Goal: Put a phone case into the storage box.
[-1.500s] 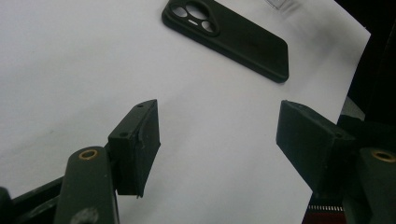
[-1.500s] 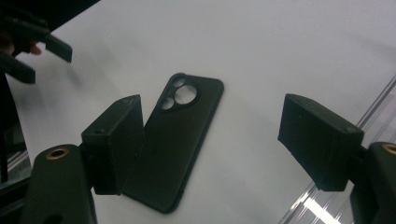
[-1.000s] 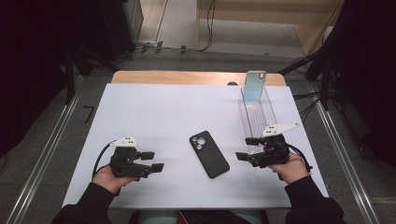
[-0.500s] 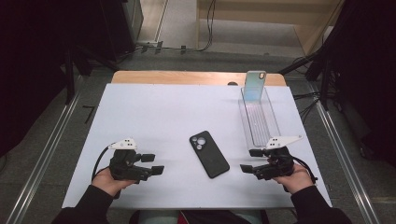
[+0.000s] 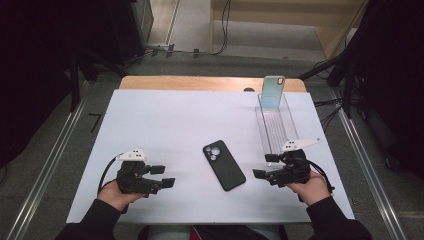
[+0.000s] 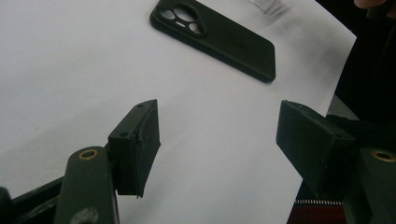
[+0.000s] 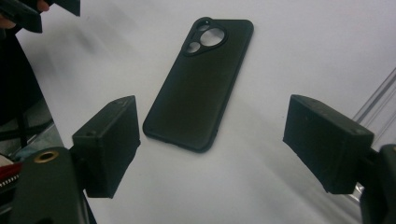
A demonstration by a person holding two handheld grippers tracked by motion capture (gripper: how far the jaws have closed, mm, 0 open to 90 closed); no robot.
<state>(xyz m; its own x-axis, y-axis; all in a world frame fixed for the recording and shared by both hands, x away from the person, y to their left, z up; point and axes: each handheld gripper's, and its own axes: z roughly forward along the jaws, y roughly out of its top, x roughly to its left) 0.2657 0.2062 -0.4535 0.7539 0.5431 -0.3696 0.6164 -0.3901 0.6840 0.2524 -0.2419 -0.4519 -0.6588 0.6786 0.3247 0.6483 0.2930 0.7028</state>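
White covering spreads over the table (image 5: 150, 125), with a strip of bare wood showing along its far edge and dark floor and cables beyond. Lying flat on that white surface is a black phone (image 5: 224, 164), back up with its camera ring toward the far side, set between the two claws and touching neither. The left gripper (image 5: 162, 176) is held low near the table's near edge, its jaws spread wide with only bare white sheet between them; in the left gripper view the phone (image 6: 215, 35) lies ahead of the jaws and off toward the right one, well apart. The right gripper (image 5: 260, 173) points inward toward the phone, jaws likewise wide apart and holding nothing; in the right gripper view the phone (image 7: 198, 81) sits ahead in the gap between the jaws, nearer the left one. Just behind the right gripper stands a clear plastic tray (image 5: 276, 125), long and narrow, running away toward the far edge. A second phone (image 5: 273, 91) with a pale, shimmering back leans upright at the tray's far end. Nothing lies between either claw and the black phone.
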